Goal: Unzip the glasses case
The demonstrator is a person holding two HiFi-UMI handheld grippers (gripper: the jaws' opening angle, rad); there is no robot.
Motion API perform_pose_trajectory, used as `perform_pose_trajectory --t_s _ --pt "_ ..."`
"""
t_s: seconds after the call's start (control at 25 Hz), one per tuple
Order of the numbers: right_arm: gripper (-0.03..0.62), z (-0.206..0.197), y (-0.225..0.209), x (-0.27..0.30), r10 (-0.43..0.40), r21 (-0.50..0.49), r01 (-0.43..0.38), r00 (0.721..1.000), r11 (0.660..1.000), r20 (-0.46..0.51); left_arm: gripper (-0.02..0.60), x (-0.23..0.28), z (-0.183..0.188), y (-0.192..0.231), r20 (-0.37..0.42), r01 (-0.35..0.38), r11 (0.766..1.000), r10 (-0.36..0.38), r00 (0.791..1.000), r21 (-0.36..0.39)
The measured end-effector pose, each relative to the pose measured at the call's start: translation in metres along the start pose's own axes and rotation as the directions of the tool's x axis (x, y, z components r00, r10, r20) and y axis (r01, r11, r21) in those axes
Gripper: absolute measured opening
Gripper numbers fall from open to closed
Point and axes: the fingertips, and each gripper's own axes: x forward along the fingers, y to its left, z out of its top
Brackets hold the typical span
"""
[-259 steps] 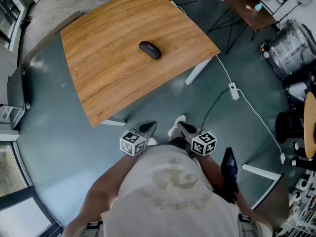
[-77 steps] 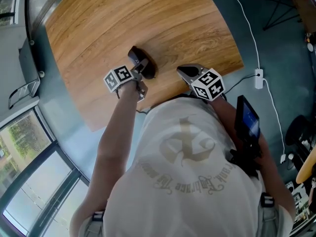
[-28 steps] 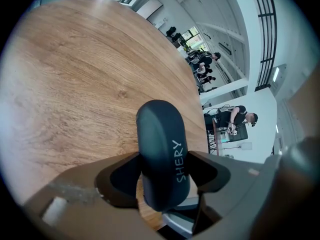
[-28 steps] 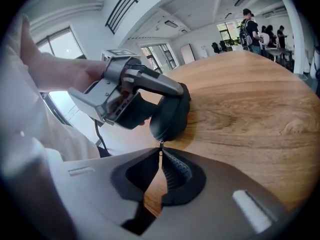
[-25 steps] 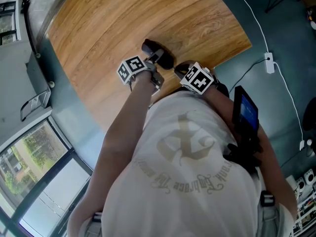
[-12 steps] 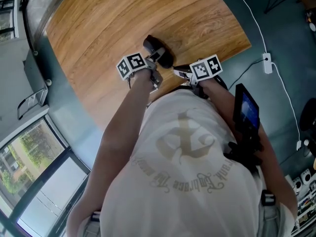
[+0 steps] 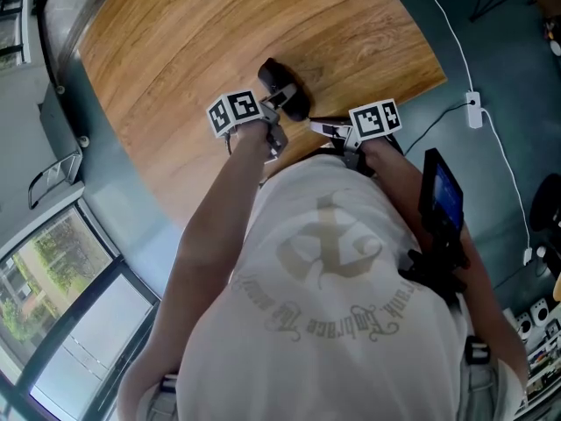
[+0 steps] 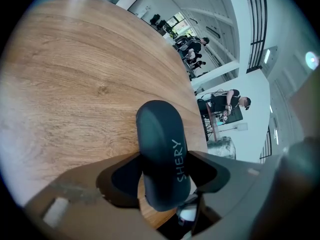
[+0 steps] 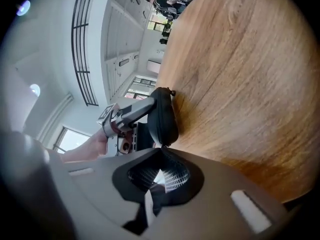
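A dark oval glasses case lies near the front edge of the wooden table. My left gripper comes down on it from the left. In the left gripper view its jaws stand wide and press on both sides of the glasses case. My right gripper comes in low from the right. In the right gripper view its tips are shut at the near end of the glasses case, seemingly on the zipper pull, which is too small to make out. The left gripper shows behind the case there.
The table's front edge runs just under the right gripper. A phone-like device is strapped to the person's right forearm. A power strip and its cable lie on the floor at right. People stand far behind the table.
The right gripper has rolled about its own axis, so its marker cube now faces up, and its jaws have shut at the case's end. The left gripper has kept its hold.
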Motion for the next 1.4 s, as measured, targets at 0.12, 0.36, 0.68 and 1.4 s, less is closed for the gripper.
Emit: perform_pose_trajectory --t_s 0.12,0.36,0.68,1.4 --pt "0.003 0.001 0.0 -0.001 0.015 0.032 -0.016 1.0 0.999 0.011 0.302 0.0 -0.002 -0.001 -0.025 -0.017 0.998 0.019 1.0 0.057" --pt "0.005 0.004 0.003 -0.001 0.02 0.031 -0.02 1.0 0.999 0.007 0.299 -0.004 -0.005 -0.007 -0.084 -0.037 0.982 0.053 0.995 0.184" --pt "0.005 0.009 0.007 -0.002 0.027 -0.013 -0.027 1.0 1.0 -0.011 0.296 -0.003 -0.018 -0.008 -0.186 -0.055 0.939 0.125 0.975 0.341" --pt "0.018 0.017 -0.006 -0.003 -0.183 -0.413 0.163 0.983 0.896 -0.009 0.302 0.009 -0.029 -0.007 -0.311 -0.057 0.862 0.242 0.919 0.504"
